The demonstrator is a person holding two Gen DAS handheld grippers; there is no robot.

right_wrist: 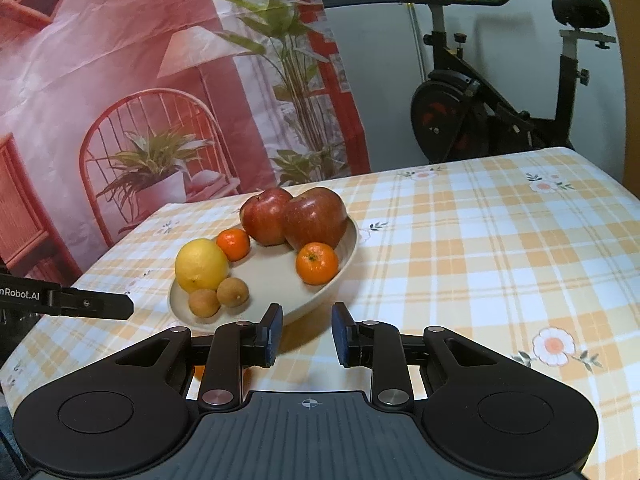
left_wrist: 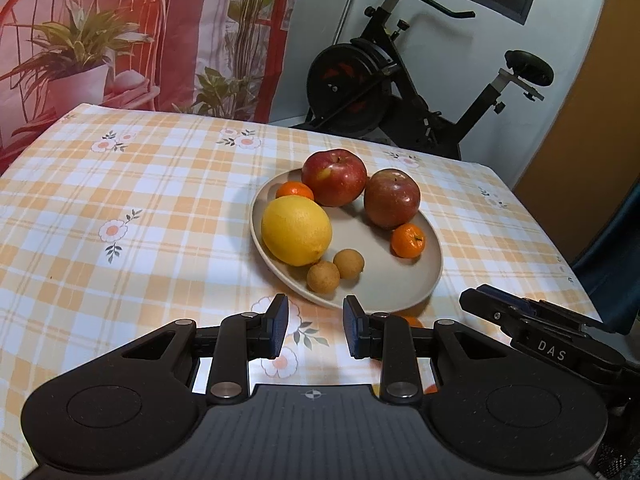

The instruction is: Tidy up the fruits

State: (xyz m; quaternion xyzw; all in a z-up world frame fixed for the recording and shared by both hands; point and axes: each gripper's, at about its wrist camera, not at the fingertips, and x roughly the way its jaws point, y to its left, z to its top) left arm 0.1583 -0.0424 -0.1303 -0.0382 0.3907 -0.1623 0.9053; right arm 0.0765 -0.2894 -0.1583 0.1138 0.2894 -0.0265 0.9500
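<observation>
Left wrist view: fruit sits on plate (left_wrist: 420, 280), so left claw (left_wrist: 316, 326) and right claw (right_wrist: 307, 334) hang closed, empty (nothing to grip, probably) above table (left_wrist: 140, 200).

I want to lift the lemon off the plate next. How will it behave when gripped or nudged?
The lemon looks firm and rounded, so it may roll if nudged, likely into the two small brown fruits touching it. Its dimpled skin probably grips fairly well.

home room, checked tablecloth (left_wrist: 160, 200), exercise bike (left_wrist: 400, 80), printed backdrop (left_wrist: 120, 40)
</observation>
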